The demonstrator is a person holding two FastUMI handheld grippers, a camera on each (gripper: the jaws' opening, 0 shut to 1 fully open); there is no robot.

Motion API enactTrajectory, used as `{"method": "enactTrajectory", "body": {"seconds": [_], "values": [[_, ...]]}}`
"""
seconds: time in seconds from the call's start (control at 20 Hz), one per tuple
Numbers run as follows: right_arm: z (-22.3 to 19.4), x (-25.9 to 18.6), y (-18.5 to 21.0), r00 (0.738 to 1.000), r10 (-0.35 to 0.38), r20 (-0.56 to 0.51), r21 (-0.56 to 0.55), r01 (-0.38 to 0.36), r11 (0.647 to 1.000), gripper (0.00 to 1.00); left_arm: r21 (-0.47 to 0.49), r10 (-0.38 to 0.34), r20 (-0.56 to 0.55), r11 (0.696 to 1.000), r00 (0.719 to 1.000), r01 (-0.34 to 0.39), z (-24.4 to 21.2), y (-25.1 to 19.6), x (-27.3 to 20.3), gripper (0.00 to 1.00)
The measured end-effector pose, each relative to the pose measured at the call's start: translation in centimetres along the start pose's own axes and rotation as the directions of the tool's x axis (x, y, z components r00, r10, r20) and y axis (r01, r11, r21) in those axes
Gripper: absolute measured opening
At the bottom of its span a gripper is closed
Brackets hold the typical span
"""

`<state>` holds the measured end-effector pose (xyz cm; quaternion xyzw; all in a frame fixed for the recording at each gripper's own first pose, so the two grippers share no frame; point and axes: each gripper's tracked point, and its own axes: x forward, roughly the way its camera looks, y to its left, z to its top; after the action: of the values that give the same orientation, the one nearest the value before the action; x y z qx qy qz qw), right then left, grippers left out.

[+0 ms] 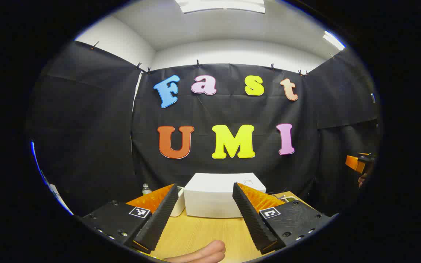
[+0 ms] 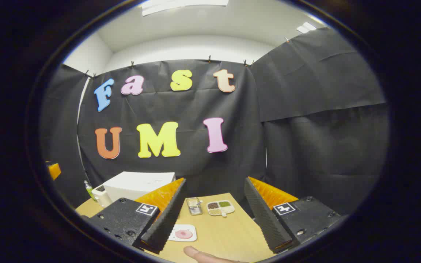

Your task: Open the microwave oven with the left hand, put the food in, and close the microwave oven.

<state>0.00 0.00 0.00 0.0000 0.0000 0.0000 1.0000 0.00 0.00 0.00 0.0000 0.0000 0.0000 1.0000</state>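
The white microwave (image 1: 214,195) stands at the back of the wooden table (image 1: 203,230), and its front looks closed. My left gripper (image 1: 205,188) is open and held well short of the microwave, with nothing between its fingers. In the right gripper view the microwave (image 2: 137,185) is at the left. A white plate with a pink piece of food (image 2: 183,233) lies on the table (image 2: 228,233) by my right gripper's left finger. My right gripper (image 2: 215,180) is open and holds nothing, raised above the table.
A small white appliance (image 2: 101,195) and a bottle (image 2: 88,188) stand left of the microwave. A divided dish of grains (image 2: 220,207) and a small clear box (image 2: 194,205) lie behind the plate. A fingertip (image 2: 199,254) shows at the bottom. The other gripper (image 1: 356,162) is far right.
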Motion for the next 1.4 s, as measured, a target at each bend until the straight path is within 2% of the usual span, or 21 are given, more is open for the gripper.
{"method": "enactTrajectory", "body": {"seconds": [0.05, 0.2, 0.35, 0.65, 0.8, 1.0, 1.05, 1.1, 1.25, 1.3, 1.35, 1.4], "values": [[-0.1, 0.1, 0.0, 1.000, 0.001, -0.005, -0.001, -0.001, 1.000, 1.00, 0.002, 0.001, -0.002, 1.000, 1.000, -0.001, -0.2, 0.1, 0.1, 0.93], [-0.4, 0.1, 0.1, 1.000, 0.007, -0.019, -0.007, -0.007, 1.000, 1.00, 0.000, -0.014, -0.008, 1.000, 1.000, 0.014, -0.6, 0.0, 0.0, 0.93], [-0.1, 0.1, 0.0, 1.000, 0.018, -0.015, -0.016, -0.018, 1.000, 1.00, 0.005, 0.038, 0.019, 0.999, 0.999, -0.038, -0.2, 1.3, -0.3, 0.93], [0.4, -0.2, 0.0, 0.999, 0.031, 0.008, -0.021, -0.031, 0.999, 1.00, -0.018, 0.062, 0.066, 0.998, 0.996, -0.061, 1.1, 2.8, -0.6, 0.93], [0.0, -0.1, 0.0, 0.999, 0.040, 0.005, -0.015, -0.040, 0.999, 1.00, -0.028, 0.058, 0.055, 0.998, 0.997, -0.056, 0.5, 3.3, -0.3, 0.93], [0.3, 0.4, -0.2, 0.999, 0.044, 0.020, -0.010, -0.044, 0.999, 1.00, -0.028, 0.063, 0.051, 0.998, 0.997, -0.062, 0.0, 3.6, 1.0, 0.93], [0.3, 0.6, -0.1, 0.999, 0.047, 0.023, -0.007, -0.047, 0.999, 0.92, -0.029, 0.062, 0.050, 0.998, 0.997, -0.060, -0.2, 3.6, 1.6, 0.93], [0.5, 0.8, 0.0, 0.998, 0.052, 0.028, 0.000, -0.052, 0.999, 1.00, -0.029, 0.060, 0.050, 0.998, 0.997, -0.059, -0.3, 3.5, 2.1, 0.93], [0.7, 1.4, -0.2, 0.997, 0.066, 0.046, 0.014, -0.067, 0.998, 1.00, -0.024, 0.055, 0.044, 0.998, 0.998, -0.054, -1.3, 2.7, 4.2, 0.93], [0.8, 1.5, -0.2, 0.996, 0.071, 0.051, 0.018, -0.072, 0.997, 0.92, -0.020, 0.042, 0.041, 0.999, 0.998, -0.042, -1.7, 2.0, 5.0, 0.93], [0.8, 1.8, -0.2, 0.996, 0.075, 0.057, 0.022, -0.076, 0.997, 1.00, -0.018, 0.026, 0.036, 1.000, 0.999, -0.026, -2.2, 1.2, 5.9, 0.93], [0.9, 2.0, -0.3, 0.995, 0.078, 0.061, 0.025, -0.080, 0.996, 1.00, -0.018, 0.011, 0.026, 1.000, 1.000, -0.011, -2.8, 0.3, 6.9, 0.93]]}}
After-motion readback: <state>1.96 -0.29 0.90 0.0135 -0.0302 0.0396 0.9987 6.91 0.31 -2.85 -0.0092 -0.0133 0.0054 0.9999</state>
